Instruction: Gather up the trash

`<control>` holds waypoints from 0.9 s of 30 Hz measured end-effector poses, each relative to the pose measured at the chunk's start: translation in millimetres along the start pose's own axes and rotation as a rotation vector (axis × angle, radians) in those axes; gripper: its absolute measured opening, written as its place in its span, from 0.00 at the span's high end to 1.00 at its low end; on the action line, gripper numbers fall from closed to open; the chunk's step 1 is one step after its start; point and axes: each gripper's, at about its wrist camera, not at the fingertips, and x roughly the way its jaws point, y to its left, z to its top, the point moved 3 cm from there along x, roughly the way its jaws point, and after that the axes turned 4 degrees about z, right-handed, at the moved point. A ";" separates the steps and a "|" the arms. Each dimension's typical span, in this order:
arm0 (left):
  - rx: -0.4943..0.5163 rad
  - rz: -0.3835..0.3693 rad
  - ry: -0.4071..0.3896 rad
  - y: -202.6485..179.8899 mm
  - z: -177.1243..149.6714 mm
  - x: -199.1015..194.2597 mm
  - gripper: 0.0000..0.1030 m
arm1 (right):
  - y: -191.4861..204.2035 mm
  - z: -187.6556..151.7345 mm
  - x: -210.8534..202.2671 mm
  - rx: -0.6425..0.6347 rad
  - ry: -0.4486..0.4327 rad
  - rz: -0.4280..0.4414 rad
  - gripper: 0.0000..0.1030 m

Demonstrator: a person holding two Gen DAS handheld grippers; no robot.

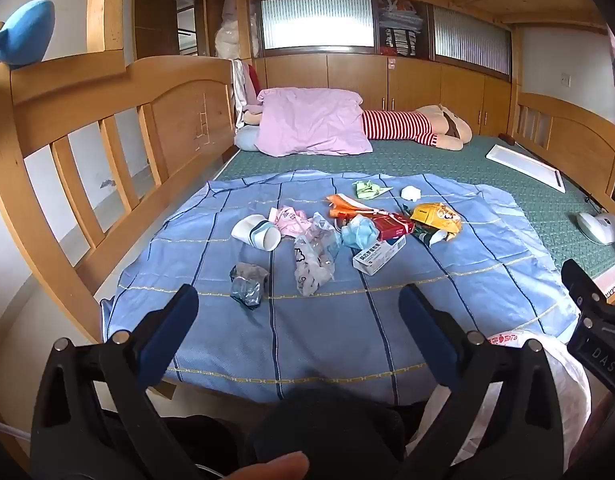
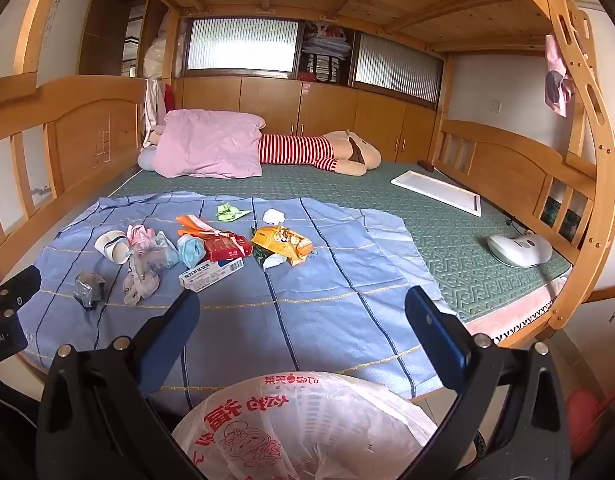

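Nothing collected yet. My left gripper (image 1: 299,312) and right gripper (image 2: 303,316) hover at the bed's near edge, jaws spread wide, both empty. Trash lies mid blue sheet (image 2: 327,320): crumpled grey wrapper (image 1: 247,284) nearest left, white medicine box (image 2: 209,274) centre. White plastic bag (image 2: 307,432) waits below. Next: reach forward, pinch the wrapper.

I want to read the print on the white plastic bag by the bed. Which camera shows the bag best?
The right wrist view: the white plastic bag fills the bottom centre, red print facing the camera. The left wrist view catches only an edge of it behind the left gripper.
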 end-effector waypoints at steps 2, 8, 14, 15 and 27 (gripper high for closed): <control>0.001 0.001 0.001 0.1 0.0 0.0 0.03 | 1.8 -1.4 0.5 -0.003 -0.002 0.000 0.03; -0.002 -0.002 0.004 -1.6 -0.4 -1.6 0.03 | 3.8 2.7 -3.0 0.009 -0.005 0.009 0.03; 0.009 -0.003 -0.001 -6.3 -0.4 -5.2 0.03 | -4.8 6.0 -8.9 -0.001 -0.010 0.004 0.03; 0.008 -0.004 -0.001 -5.6 -1.0 -5.2 0.03 | -5.2 6.3 -8.2 0.000 -0.010 0.007 0.03; 0.012 -0.006 0.005 -8.8 -2.8 -1.9 0.03 | 1.8 0.1 -3.0 -0.005 -0.007 0.016 0.03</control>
